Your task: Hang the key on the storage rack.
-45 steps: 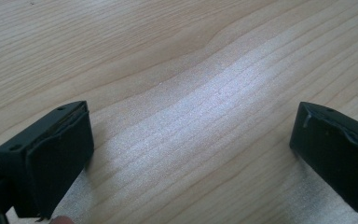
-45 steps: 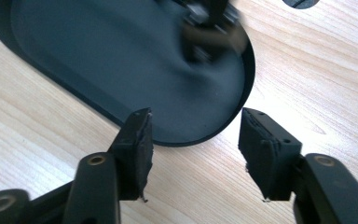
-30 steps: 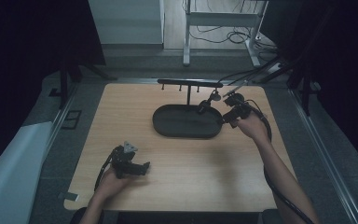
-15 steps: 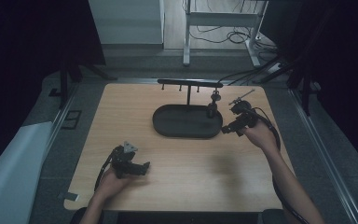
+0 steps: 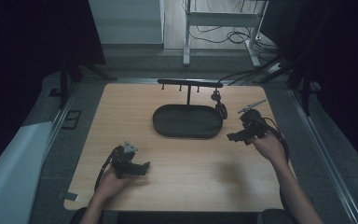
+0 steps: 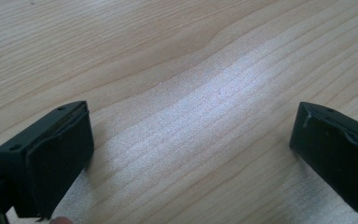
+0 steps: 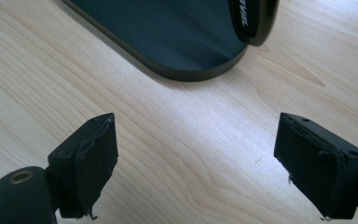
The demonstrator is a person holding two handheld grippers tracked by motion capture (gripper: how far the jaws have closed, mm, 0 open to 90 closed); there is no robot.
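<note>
Right tongs [image 7: 196, 163] agape, hanging object [image 5: 220, 108] indistinct

You work at a pale wooden table with rounded corners [image 5: 121, 116], standing on a grey floor [image 5: 51, 107]. To your left, a white sheet [image 5: 9, 172] lies along the floor beside the table. Beyond the far edge you see a white metal frame [image 5: 186, 42] with black cables [image 5: 223, 32] tangled behind it, and dark curtains [image 5: 28, 37] at both sides.

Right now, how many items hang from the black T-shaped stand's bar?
1: a dark key-fob-like item hangs at the right end of the bar, over the black oval tray's rim. Small ones could escape notice.
</note>
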